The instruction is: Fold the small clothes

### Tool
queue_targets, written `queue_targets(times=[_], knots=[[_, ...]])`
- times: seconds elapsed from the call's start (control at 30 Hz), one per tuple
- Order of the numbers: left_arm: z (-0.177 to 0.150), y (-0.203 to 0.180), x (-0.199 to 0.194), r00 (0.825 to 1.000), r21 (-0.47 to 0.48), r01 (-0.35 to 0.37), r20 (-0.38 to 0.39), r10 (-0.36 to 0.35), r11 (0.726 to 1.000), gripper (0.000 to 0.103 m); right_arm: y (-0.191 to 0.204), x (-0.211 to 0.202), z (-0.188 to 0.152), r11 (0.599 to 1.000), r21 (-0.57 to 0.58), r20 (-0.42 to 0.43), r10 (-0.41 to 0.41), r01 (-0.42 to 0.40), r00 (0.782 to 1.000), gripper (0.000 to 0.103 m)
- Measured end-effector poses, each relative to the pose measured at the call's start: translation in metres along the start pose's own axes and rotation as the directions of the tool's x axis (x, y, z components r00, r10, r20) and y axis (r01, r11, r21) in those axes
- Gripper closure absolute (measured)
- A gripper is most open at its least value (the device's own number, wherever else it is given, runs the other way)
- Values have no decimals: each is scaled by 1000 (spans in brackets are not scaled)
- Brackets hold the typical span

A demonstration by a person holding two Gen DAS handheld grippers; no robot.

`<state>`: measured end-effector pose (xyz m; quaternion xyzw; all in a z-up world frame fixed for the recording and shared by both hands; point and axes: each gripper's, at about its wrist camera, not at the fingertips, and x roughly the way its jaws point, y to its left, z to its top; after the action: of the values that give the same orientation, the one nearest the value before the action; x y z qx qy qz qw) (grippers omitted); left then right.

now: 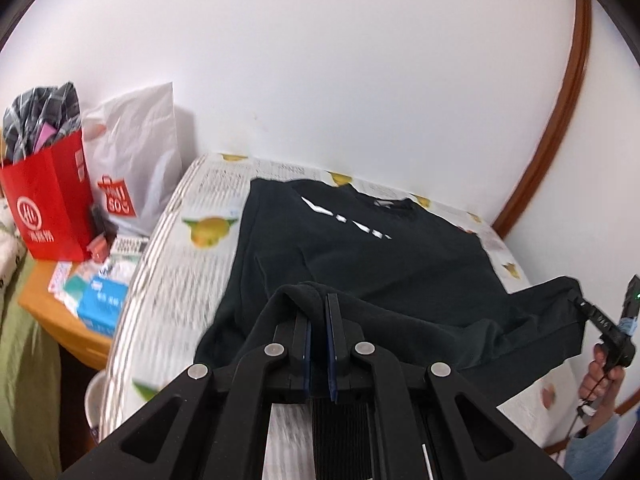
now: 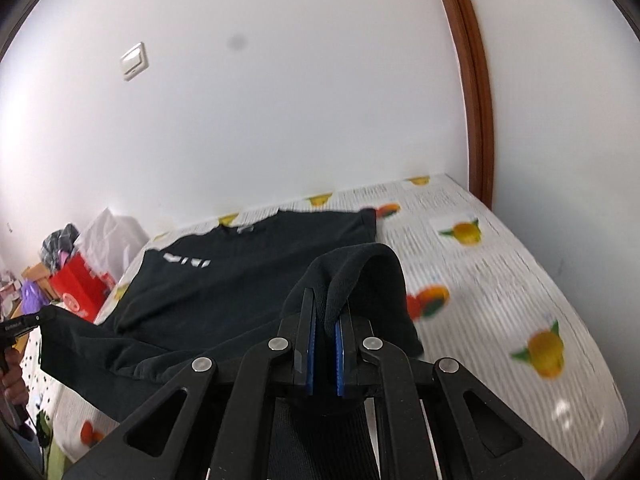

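Black sweatshirt (image 1: 360, 248) on fruit-print bed (image 1: 180, 264); left gripper (image 1: 319, 312) and right gripper (image 2: 330, 312) each clamp its hem. Red bag (image 1: 52, 208), white bag (image 1: 136, 152) beside.

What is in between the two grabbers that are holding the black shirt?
The lifted bottom edge of the black shirt stretches between the left gripper and right gripper. Both wrist views show it.

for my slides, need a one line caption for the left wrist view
Left gripper pinches the black sweatshirt's hem above the fruit-print table.
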<state>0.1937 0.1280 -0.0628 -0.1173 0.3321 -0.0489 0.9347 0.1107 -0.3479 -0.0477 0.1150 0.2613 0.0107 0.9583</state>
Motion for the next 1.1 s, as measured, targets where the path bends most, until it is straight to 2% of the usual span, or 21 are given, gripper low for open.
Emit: queue_targets(times=[0.27, 0.5, 0.73, 0.93, 1.03, 1.1], knots=[[32, 7, 63, 997, -11, -71, -6, 71, 997, 97, -2, 77, 33, 1000, 28, -27, 1, 0, 1000, 96], [39, 20, 114, 988, -13, -151, -32, 150, 988, 97, -16, 140, 37, 998, 66, -82, -18, 23, 997, 96], [34, 30, 143, 981, -23, -171, -93, 169, 985, 96, -22, 188, 25, 996, 43, -150, -69, 76, 986, 96], [30, 31, 148, 980, -21, -160, -122, 156, 987, 94, -21, 199, 21, 994, 7, -193, -102, 105, 976, 91], [28, 29, 142, 981, -15, -142, -138, 139, 990, 84, -21, 189, 21, 995, -6, -204, -96, 96, 974, 85], [23, 28, 134, 981, -11, -126, -149, 123, 992, 68, -19, 177, 19, 996, -21, -207, -90, 87, 974, 71]])
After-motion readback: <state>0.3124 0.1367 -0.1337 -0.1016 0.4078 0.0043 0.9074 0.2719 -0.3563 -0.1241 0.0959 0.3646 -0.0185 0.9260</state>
